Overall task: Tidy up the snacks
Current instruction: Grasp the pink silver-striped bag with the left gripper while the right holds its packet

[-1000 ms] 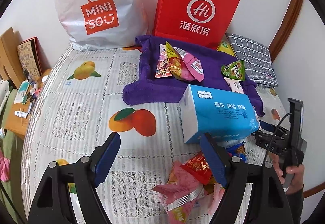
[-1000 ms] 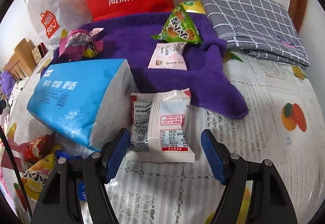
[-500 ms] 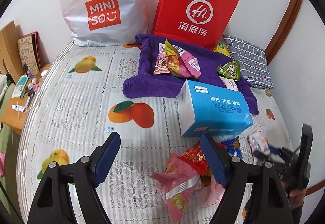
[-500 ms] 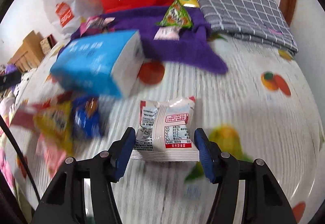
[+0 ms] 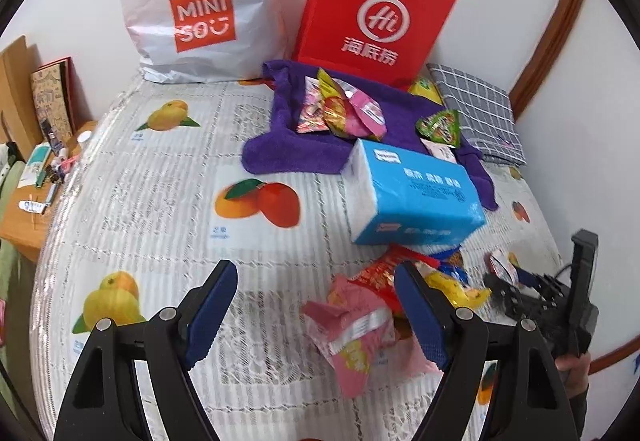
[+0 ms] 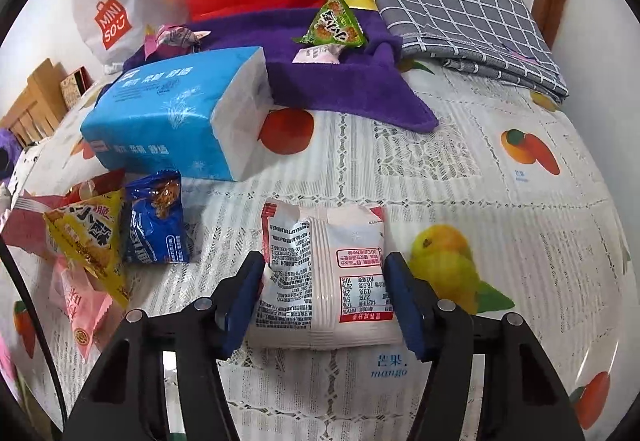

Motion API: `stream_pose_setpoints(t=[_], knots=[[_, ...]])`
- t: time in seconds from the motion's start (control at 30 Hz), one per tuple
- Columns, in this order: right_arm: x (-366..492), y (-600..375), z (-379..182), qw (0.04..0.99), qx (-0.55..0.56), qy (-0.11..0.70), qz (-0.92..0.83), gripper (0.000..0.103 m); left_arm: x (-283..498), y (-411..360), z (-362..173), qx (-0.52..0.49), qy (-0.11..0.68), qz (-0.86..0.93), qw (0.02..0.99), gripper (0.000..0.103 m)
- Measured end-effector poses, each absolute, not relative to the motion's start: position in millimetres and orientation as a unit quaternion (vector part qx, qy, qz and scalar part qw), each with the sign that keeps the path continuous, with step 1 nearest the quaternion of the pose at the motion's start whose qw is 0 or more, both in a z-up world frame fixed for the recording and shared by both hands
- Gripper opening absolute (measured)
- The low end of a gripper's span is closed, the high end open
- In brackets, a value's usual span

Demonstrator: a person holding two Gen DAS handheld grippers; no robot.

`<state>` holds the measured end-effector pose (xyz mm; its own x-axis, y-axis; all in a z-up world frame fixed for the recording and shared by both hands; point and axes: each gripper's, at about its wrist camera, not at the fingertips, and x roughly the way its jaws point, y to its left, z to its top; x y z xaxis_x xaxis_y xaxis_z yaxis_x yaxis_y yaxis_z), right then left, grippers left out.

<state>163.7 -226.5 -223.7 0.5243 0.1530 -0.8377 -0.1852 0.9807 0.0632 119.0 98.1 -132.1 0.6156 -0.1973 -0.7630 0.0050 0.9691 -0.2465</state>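
My right gripper (image 6: 324, 293) is shut on a white snack packet (image 6: 324, 273) with red trim, held low over the tablecloth. To its left lie a blue packet (image 6: 156, 217), a yellow triangular packet (image 6: 88, 237) and pink packets (image 6: 80, 305). My left gripper (image 5: 316, 309) is open and empty above the table, with a pink packet (image 5: 352, 329) and a red packet (image 5: 380, 269) by its right finger. A purple towel (image 5: 288, 149) farther back carries several snacks, among them a green packet (image 5: 440, 125). The right gripper shows at the right edge of the left wrist view (image 5: 520, 281).
A blue tissue pack (image 5: 412, 197) lies between the towel and the loose snacks. A white MINISO bag (image 5: 200, 1) and a red paper bag (image 5: 376, 13) stand against the back wall. A grey checked cloth (image 6: 460, 13) lies at the back right. A wooden side table (image 5: 36, 181) is left.
My right gripper has closed on the white packet and drawn it back from beside the tissue pack toward the front of the table. My left gripper has pulled back slightly and stays open.
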Motion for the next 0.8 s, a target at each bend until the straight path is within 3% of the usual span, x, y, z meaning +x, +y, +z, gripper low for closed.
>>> stream_pose_setpoints(t=[0.47,0.5,0.57,0.8], knots=[[154,-226,-226,0.890,-0.013,0.448,0.080,0.061,123,68,-174,-0.105,0.481,-0.085,0.866,0.078],[154,-227,-226,0.891,-0.011,0.447,0.081,0.061,123,68,-175,-0.108,0.481,-0.088,0.866,0.074],[154,-228,-225,0.890,-0.009,0.449,0.079,0.060,124,67,-176,-0.110,0.481,-0.090,0.865,0.057],[145,-231,-219,0.884,0.006,0.460,0.083,0.059,117,77,-168,-0.129,0.468,-0.095,0.869,0.051]])
